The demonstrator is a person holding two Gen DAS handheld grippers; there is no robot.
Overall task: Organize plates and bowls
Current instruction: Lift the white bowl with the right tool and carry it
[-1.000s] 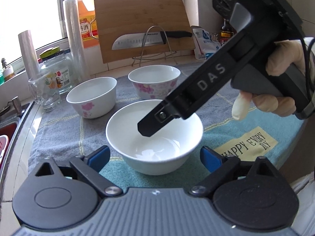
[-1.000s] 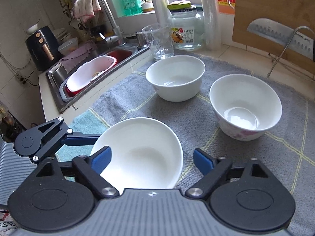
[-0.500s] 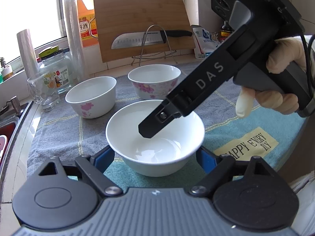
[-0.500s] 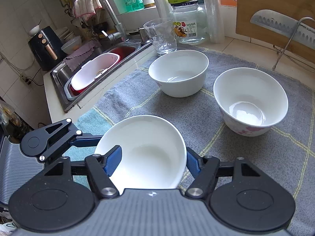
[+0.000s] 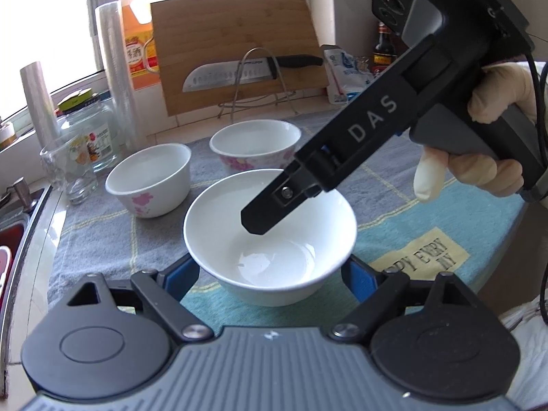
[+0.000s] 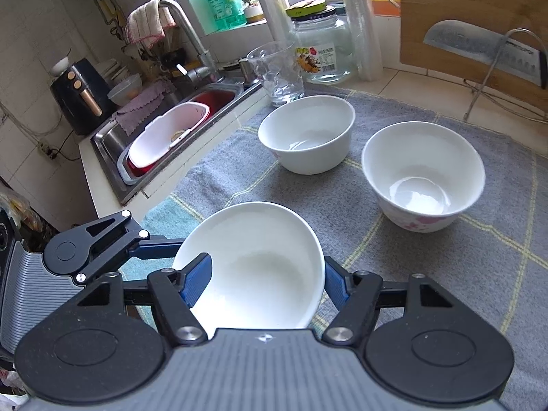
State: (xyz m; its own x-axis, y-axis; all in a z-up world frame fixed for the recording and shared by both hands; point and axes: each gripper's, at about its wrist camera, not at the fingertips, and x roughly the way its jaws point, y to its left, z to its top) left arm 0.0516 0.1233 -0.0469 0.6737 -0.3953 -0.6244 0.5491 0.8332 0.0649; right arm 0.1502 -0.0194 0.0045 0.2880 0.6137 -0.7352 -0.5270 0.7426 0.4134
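white porcelain, the plain bowl [image 5: 270, 236] sits on the towel [image 5: 428, 205] over the tabletop, straight ahead of both sets of jaws. the left gripper [image 5: 270, 277] has its blue pads low on either side of the bowl's base, close to the wall, but whether they touch it i cannot tell. the right gripper [image 6: 267, 274] comes at the bowl from the other side: one pad lies inside the rim, the other outside, narrowed about the wall, so it looks like it is pinching the rim, though firm contact is hard to confirm. seen from the left wrist, one finger of that gripper dips into the bowl.

beyond the jaws, two flowered bowls stand apart from each other on the towel: the left one [image 6: 306, 133] near a glass [image 6: 275, 68], the right one [image 6: 423, 174] nearer the cutting board [image 5: 239, 48].

judging by this, the job is at an early stage: no bowl is nested in another, all three sit separate, and no plates show. stacking is all left to do, likely starting with this plain bowl.
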